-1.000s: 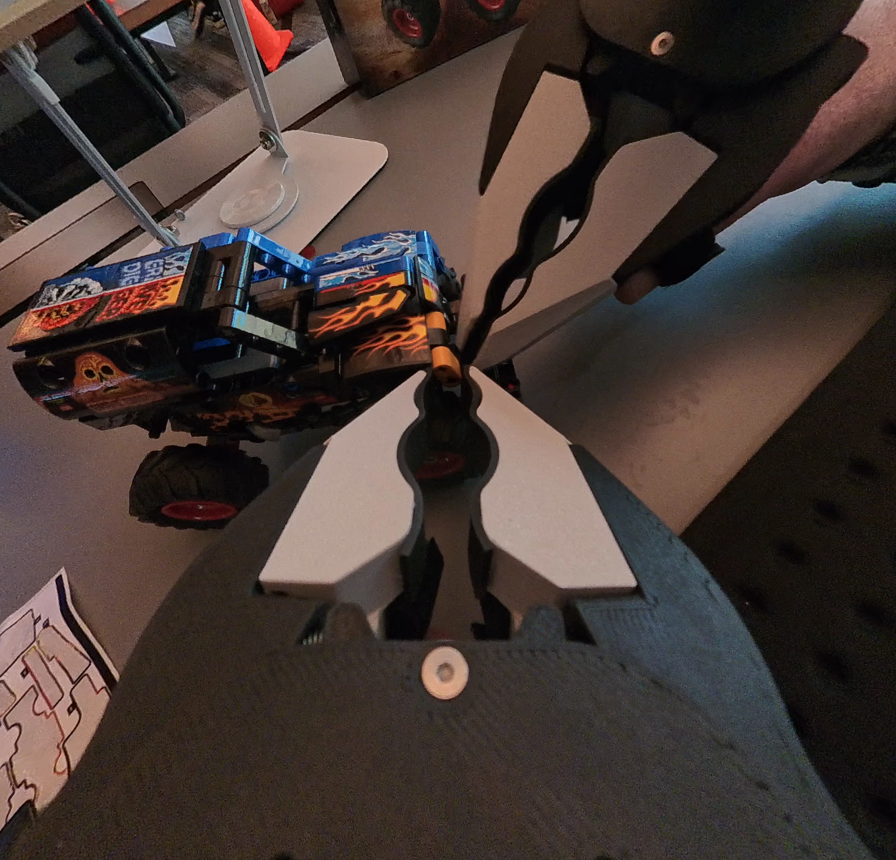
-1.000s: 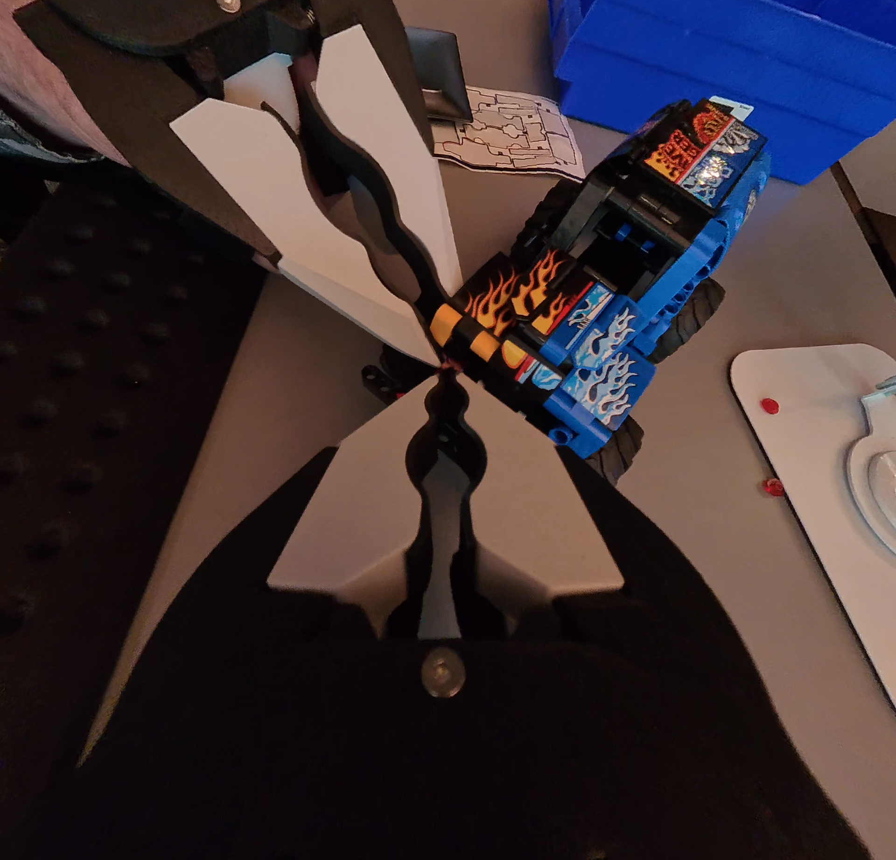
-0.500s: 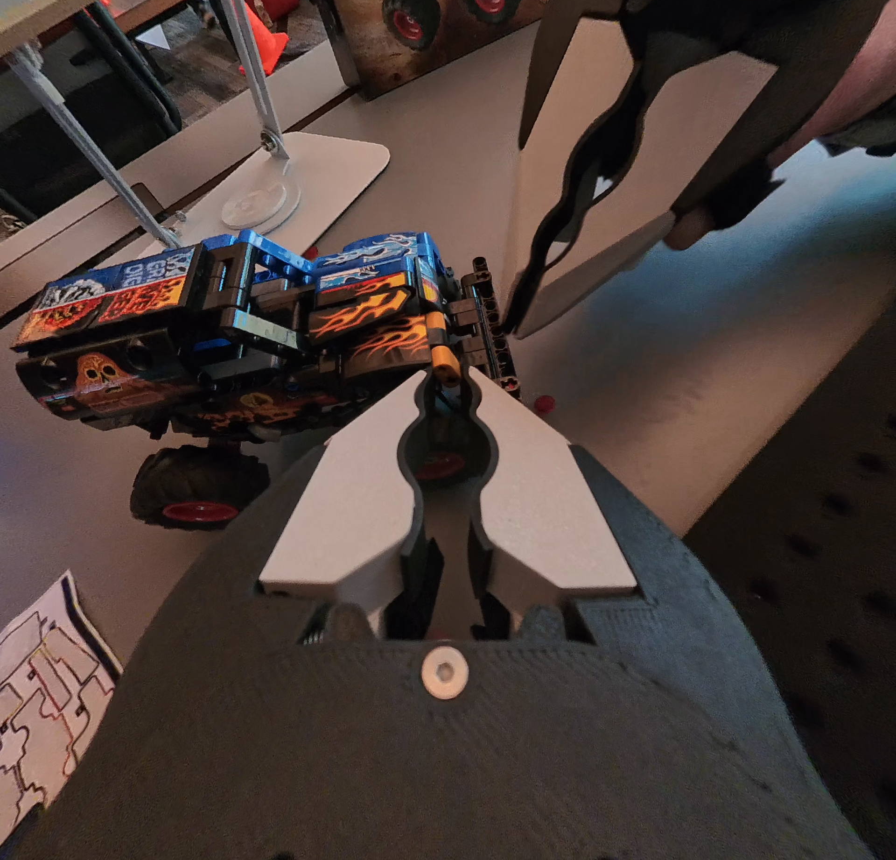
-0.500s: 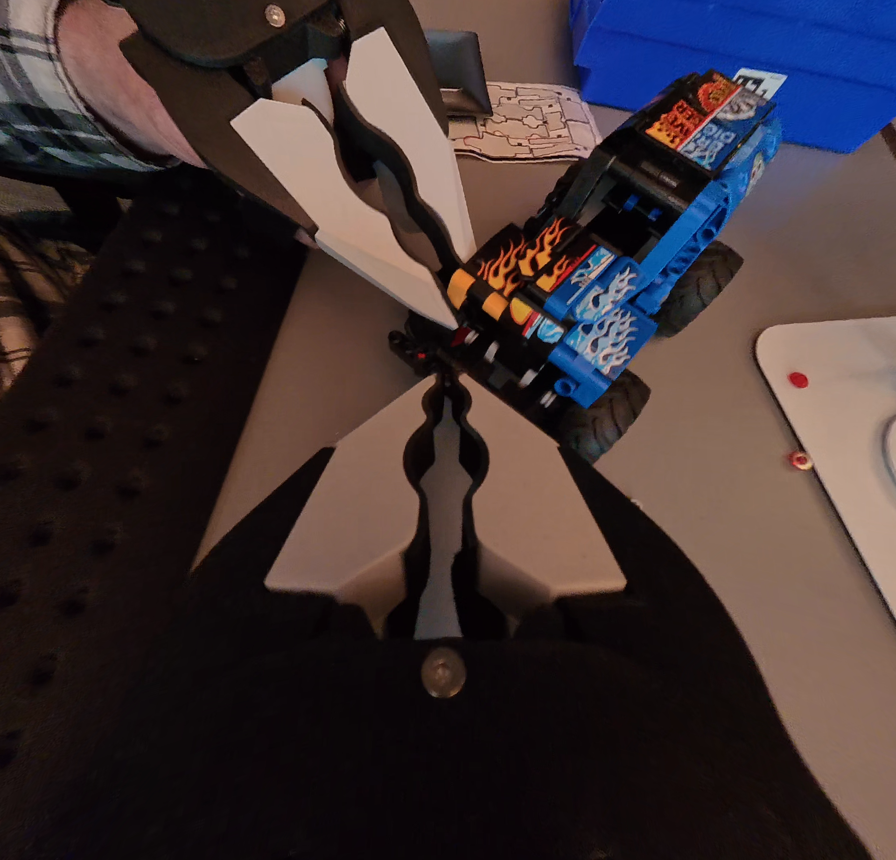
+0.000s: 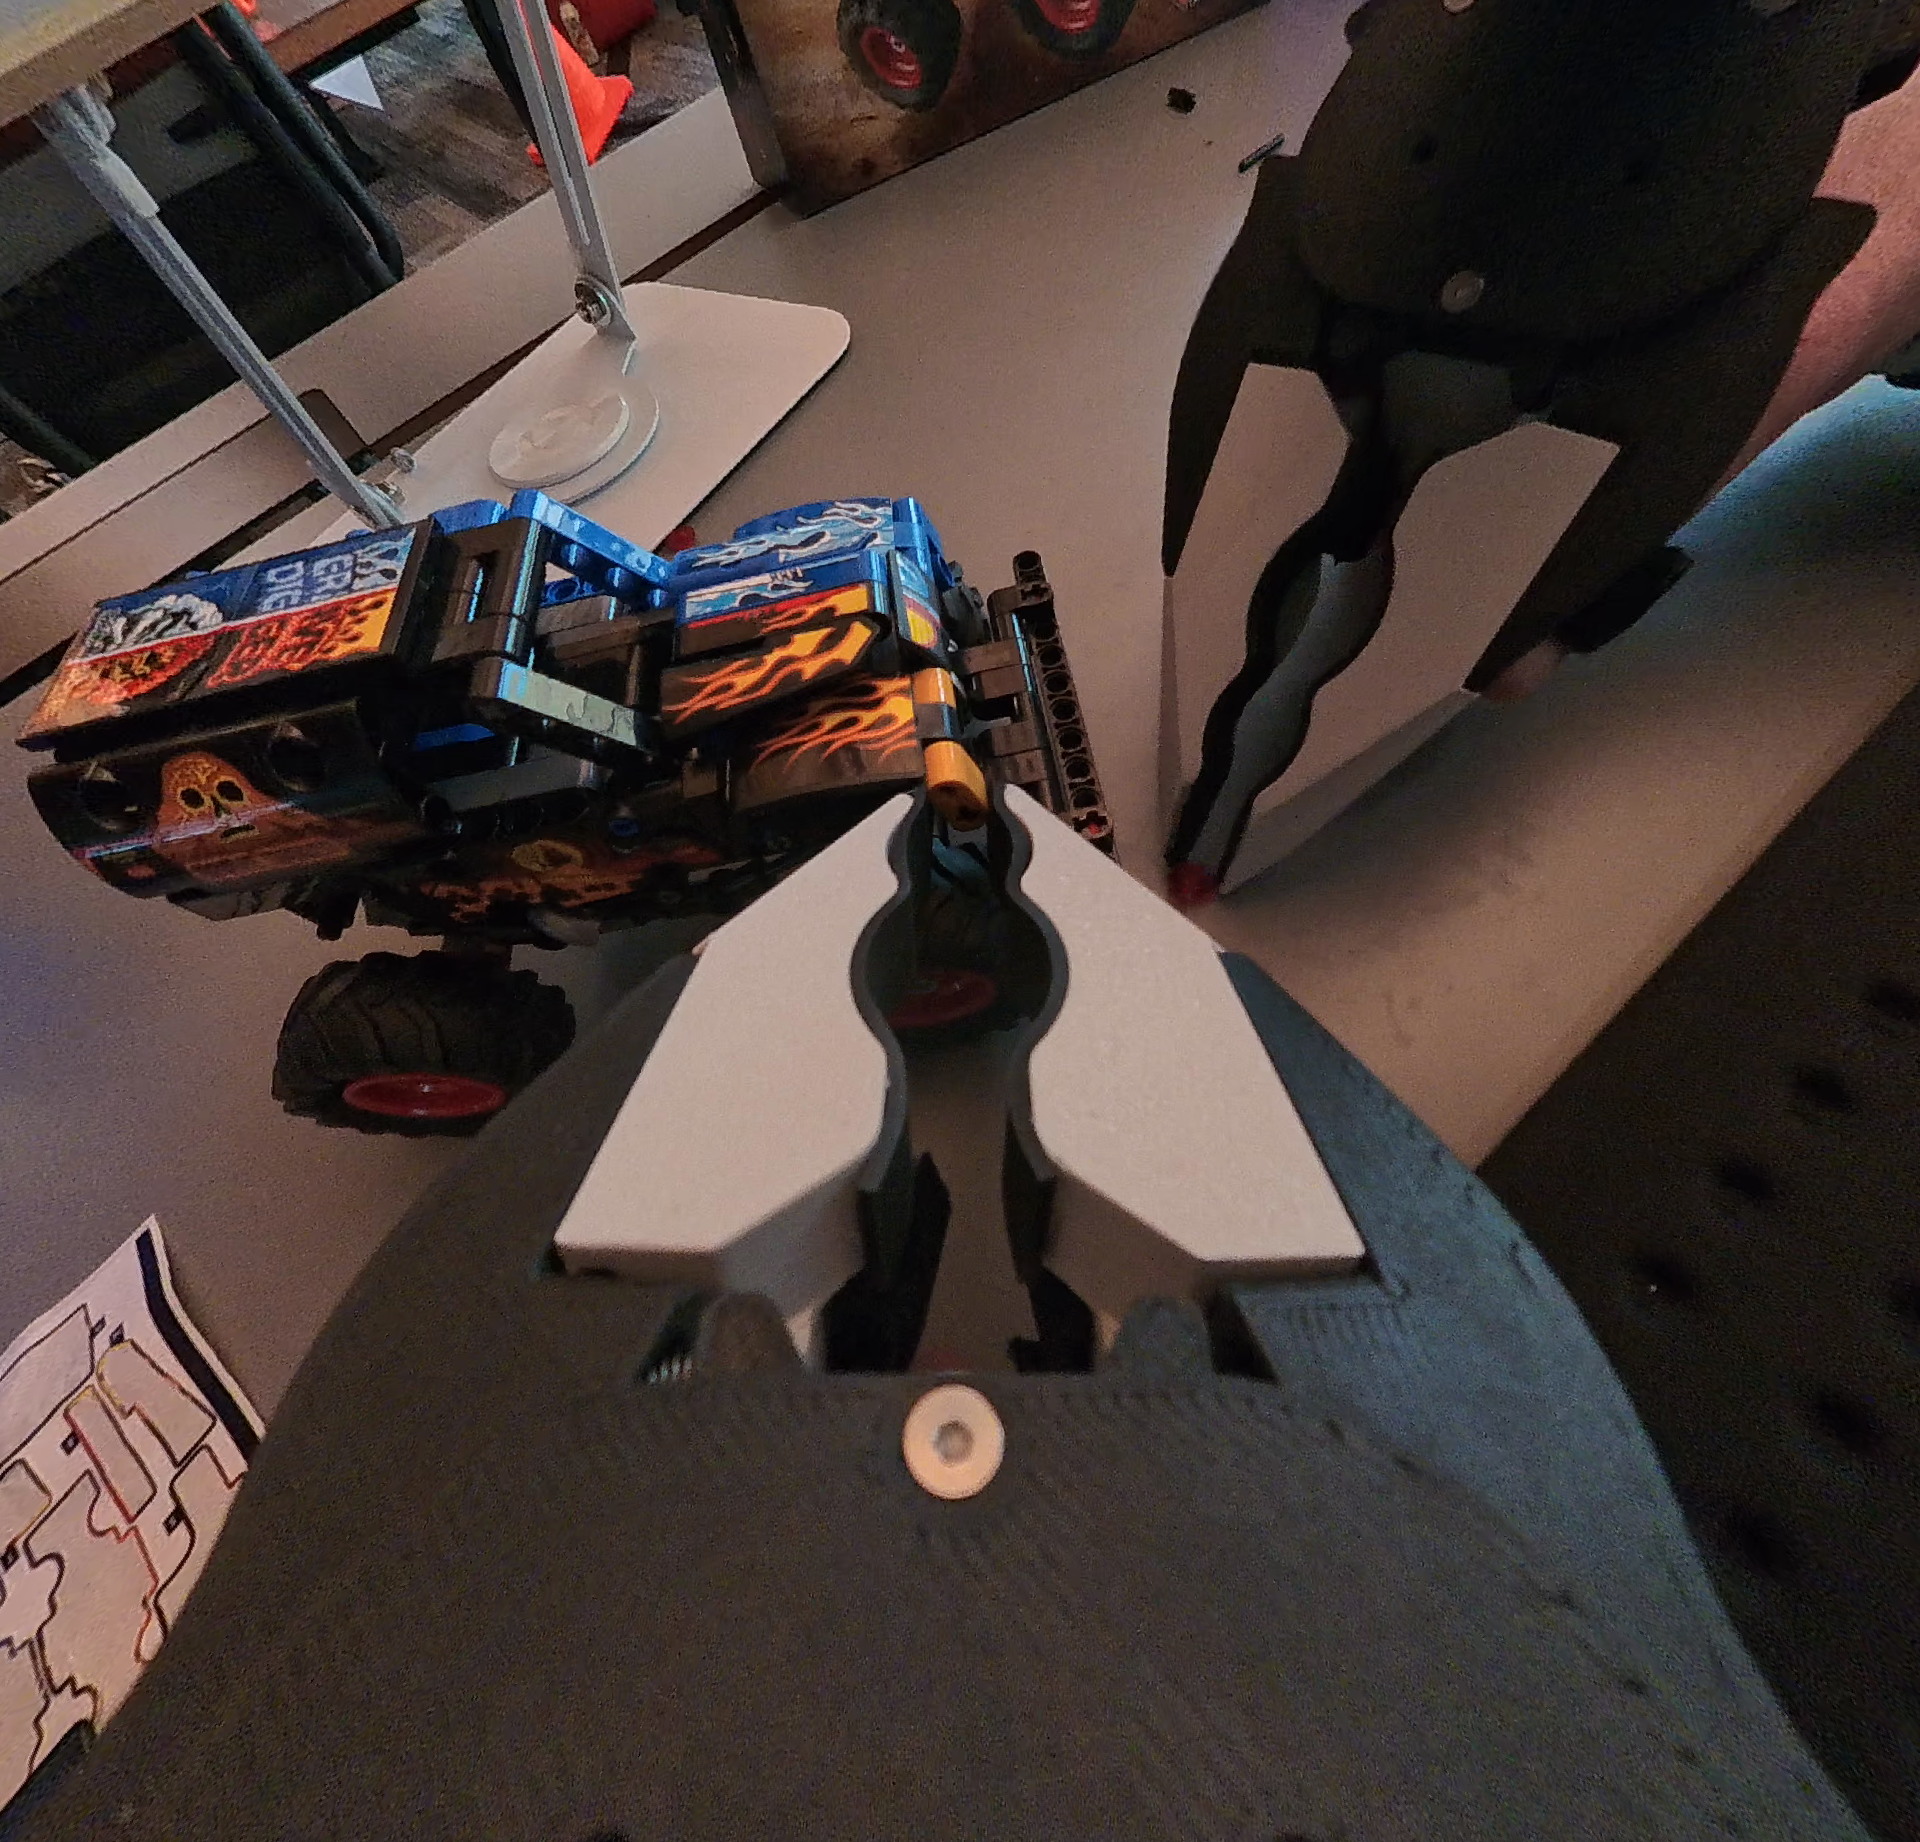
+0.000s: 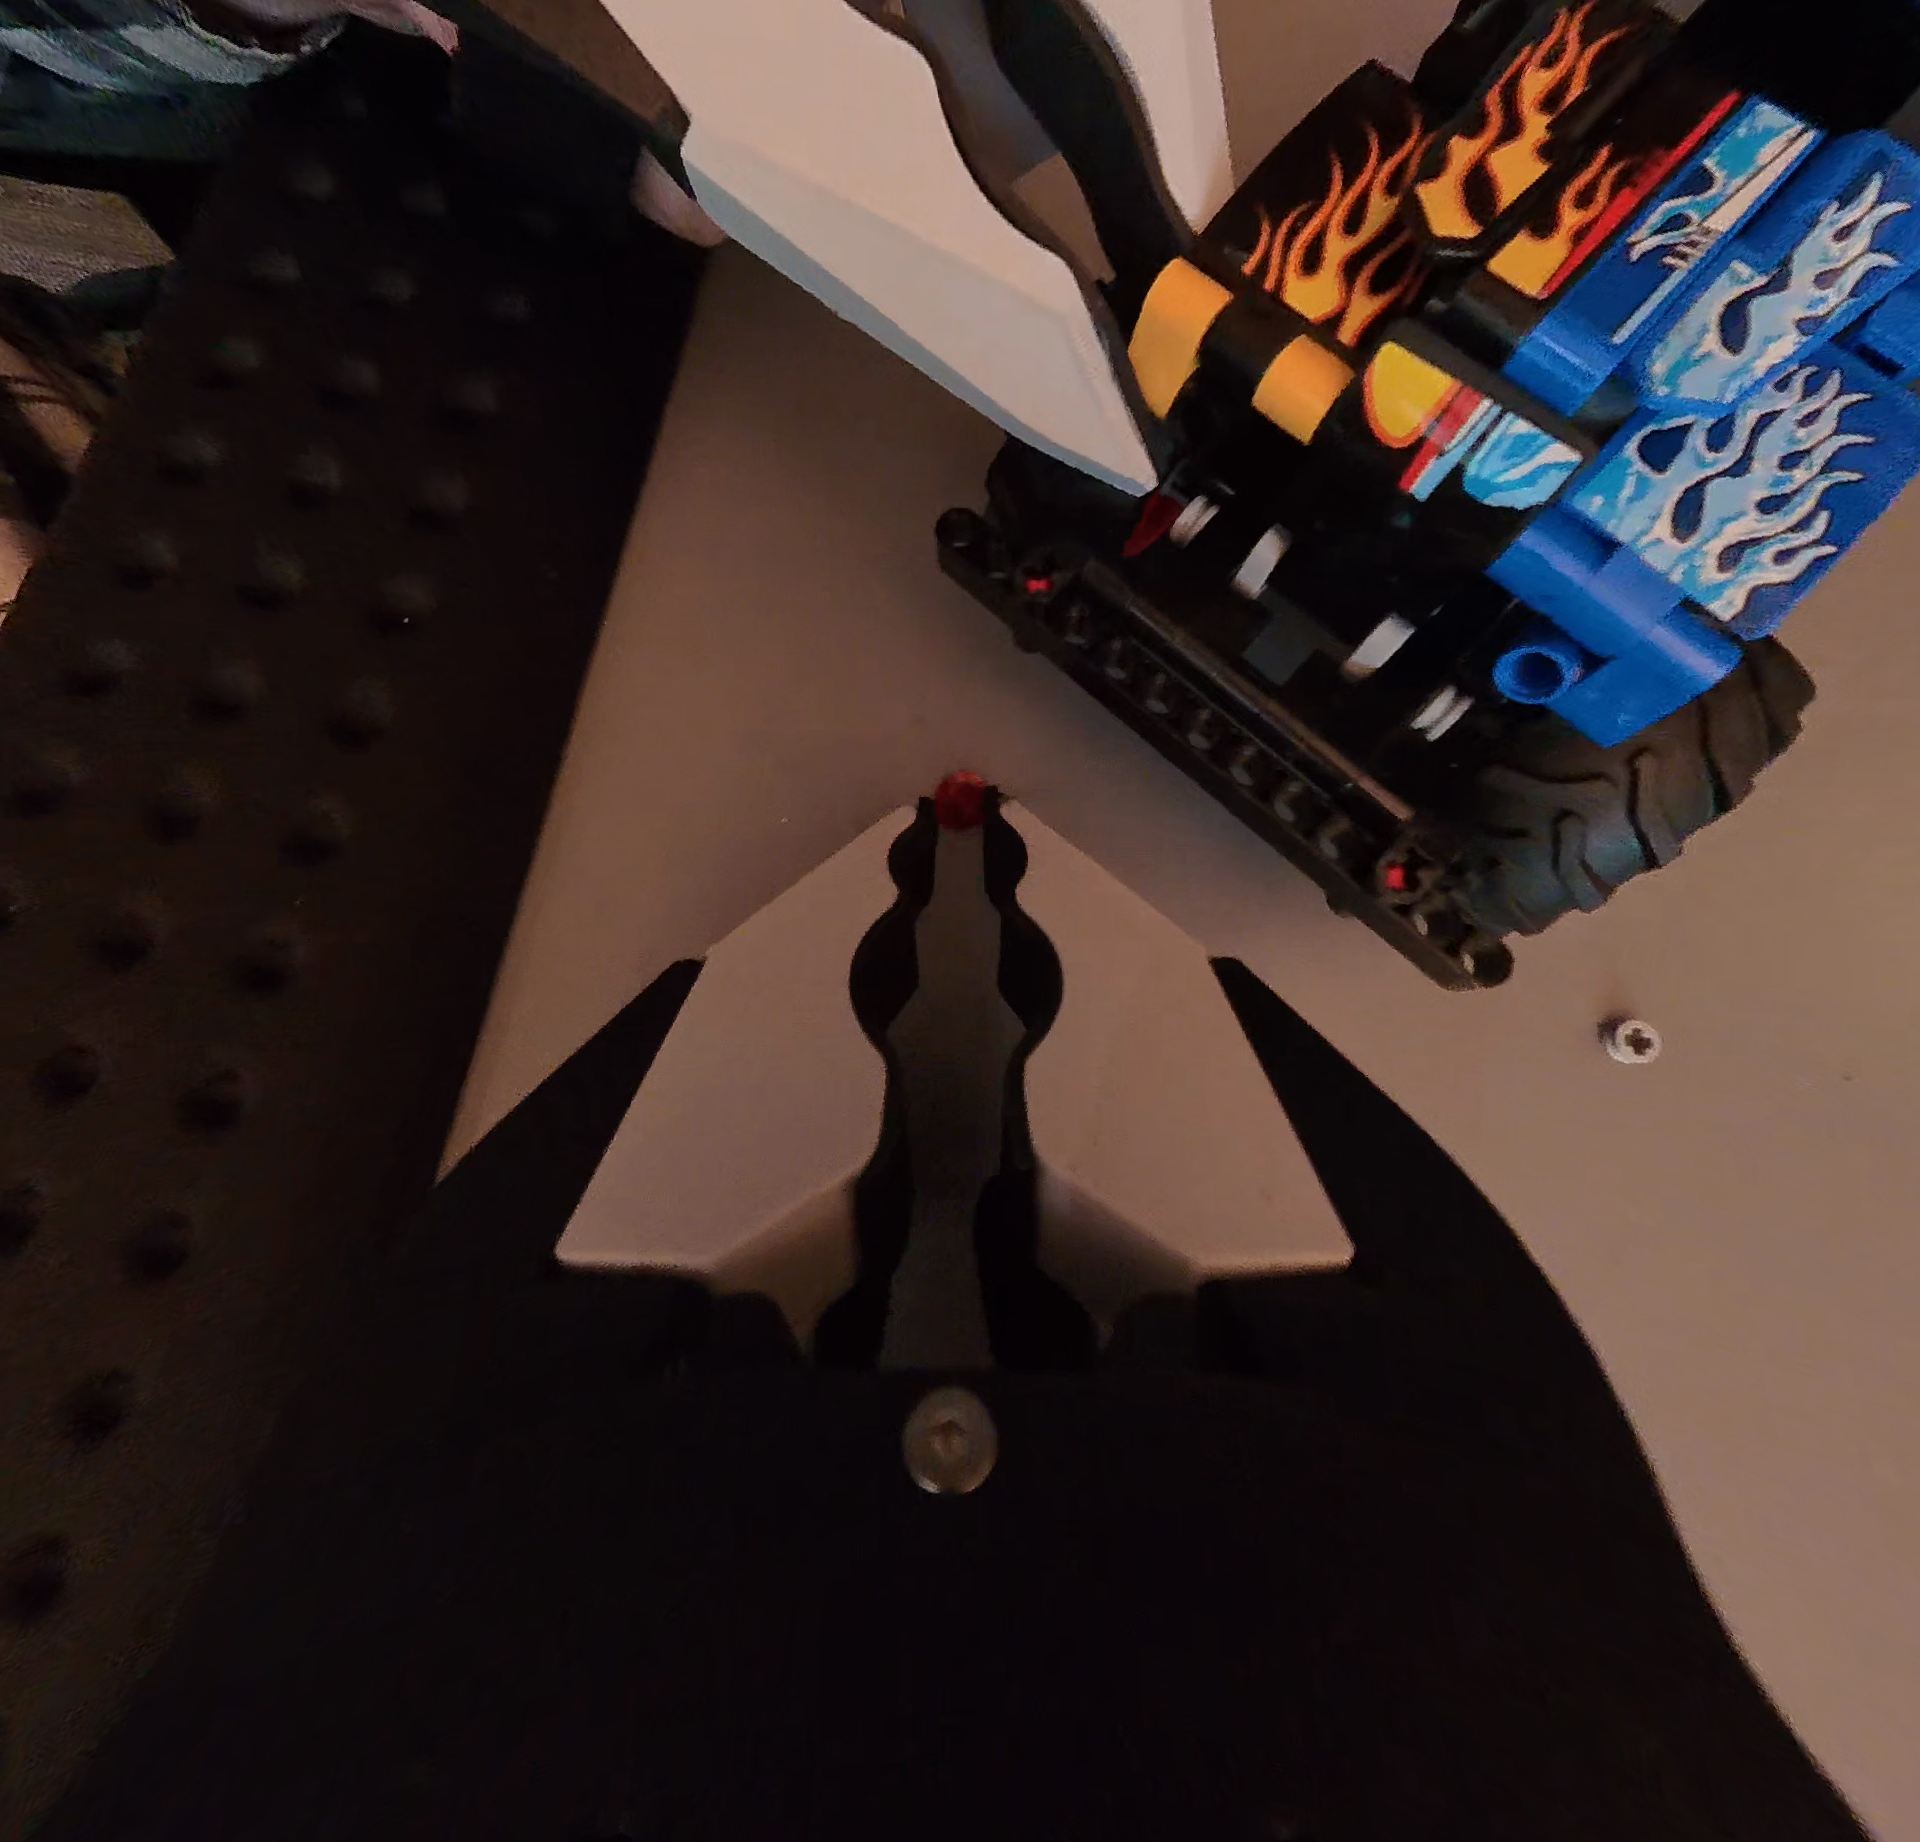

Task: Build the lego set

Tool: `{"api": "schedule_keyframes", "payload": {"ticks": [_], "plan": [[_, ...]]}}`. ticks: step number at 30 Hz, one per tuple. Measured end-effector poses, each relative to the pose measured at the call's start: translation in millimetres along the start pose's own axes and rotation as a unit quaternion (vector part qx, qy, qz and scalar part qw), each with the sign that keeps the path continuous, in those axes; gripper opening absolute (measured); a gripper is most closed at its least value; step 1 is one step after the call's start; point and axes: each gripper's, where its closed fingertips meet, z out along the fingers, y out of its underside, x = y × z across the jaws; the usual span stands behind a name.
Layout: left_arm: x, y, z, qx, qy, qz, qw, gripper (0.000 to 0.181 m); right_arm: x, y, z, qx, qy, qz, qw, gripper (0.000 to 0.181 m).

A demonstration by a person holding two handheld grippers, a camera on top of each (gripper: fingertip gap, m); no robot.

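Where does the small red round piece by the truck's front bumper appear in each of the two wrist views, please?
Left wrist view: the small red piece lies right of centre on the table, at the tips of the right gripper.
Right wrist view: it sits at centre, between that gripper's own fingertips.
Shared landmark: the truck's black holed bumper beam, beside it in both.

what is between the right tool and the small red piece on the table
Nothing visible. The right tool has its tips right at the small red piece on the table; the truck's black bumper beam lies off to the side.
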Motion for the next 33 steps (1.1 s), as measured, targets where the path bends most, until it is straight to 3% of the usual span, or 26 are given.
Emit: {"api": "schedule_keyframes", "payload": {"ticks": [33], "plan": [[1.2,0.5,-0.1,0.005,0.003,0.004,1.000,0.009,-3.8,-1.1,-1.9,0.004,-0.012,0.019,1.000,0.004]]}}
